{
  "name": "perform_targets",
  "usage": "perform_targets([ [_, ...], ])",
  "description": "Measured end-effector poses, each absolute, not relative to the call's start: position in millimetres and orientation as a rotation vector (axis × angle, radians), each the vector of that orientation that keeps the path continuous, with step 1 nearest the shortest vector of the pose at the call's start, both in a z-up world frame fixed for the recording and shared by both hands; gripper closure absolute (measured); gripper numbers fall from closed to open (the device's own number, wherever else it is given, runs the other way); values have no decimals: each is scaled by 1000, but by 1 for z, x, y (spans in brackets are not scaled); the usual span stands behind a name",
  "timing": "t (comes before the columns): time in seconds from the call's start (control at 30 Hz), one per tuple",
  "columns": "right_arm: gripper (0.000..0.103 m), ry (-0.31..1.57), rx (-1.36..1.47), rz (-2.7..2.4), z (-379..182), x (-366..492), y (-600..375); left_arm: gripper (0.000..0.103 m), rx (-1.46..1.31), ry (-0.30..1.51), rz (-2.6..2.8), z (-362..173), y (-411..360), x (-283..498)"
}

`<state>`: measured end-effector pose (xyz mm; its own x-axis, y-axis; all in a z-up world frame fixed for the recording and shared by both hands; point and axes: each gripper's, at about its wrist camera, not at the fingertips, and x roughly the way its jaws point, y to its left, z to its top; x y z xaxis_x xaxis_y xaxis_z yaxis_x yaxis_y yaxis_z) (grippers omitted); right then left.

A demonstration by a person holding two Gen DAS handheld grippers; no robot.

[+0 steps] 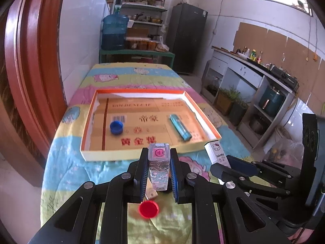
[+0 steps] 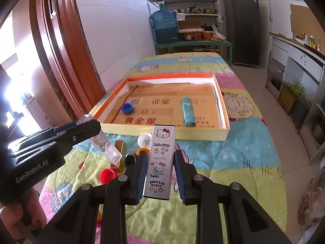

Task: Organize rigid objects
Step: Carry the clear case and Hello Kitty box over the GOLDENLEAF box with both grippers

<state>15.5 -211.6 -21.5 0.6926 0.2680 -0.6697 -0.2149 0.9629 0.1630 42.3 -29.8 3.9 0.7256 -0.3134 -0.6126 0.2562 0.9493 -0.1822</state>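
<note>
My left gripper (image 1: 159,154) is shut on a clear plastic box (image 1: 158,167) with a pink label, held above the quilt just short of the orange-rimmed tray (image 1: 140,91). My right gripper (image 2: 160,155) is shut on a white Hello Kitty case (image 2: 160,160), also in front of the tray (image 2: 220,99). Inside the tray lie a blue bottle cap (image 1: 116,127) and a teal lighter (image 1: 180,127). In the right wrist view the left gripper (image 2: 89,125) shows at the left with the clear box (image 2: 105,146) in it. The right gripper (image 1: 220,167) and the case (image 1: 217,152) appear at the right of the left wrist view.
On the patterned quilt (image 2: 233,158) below the grippers lie a red cap (image 1: 148,209), a gold box (image 2: 120,154), a black cap (image 2: 130,158), an orange cap (image 2: 142,150) and a white cap (image 2: 144,139). A wooden door frame (image 1: 30,71) stands left; counter and plants to the right.
</note>
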Motion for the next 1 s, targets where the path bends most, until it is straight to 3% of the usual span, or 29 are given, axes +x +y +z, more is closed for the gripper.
perform_targets([
  [0.53,76,679,71,264,1,53,-215,83,-75,634,-308,26,-27,81],
  [1.0,76,680,88,211,-2,85,-235,83,-75,731,-328,10,-33,129],
])
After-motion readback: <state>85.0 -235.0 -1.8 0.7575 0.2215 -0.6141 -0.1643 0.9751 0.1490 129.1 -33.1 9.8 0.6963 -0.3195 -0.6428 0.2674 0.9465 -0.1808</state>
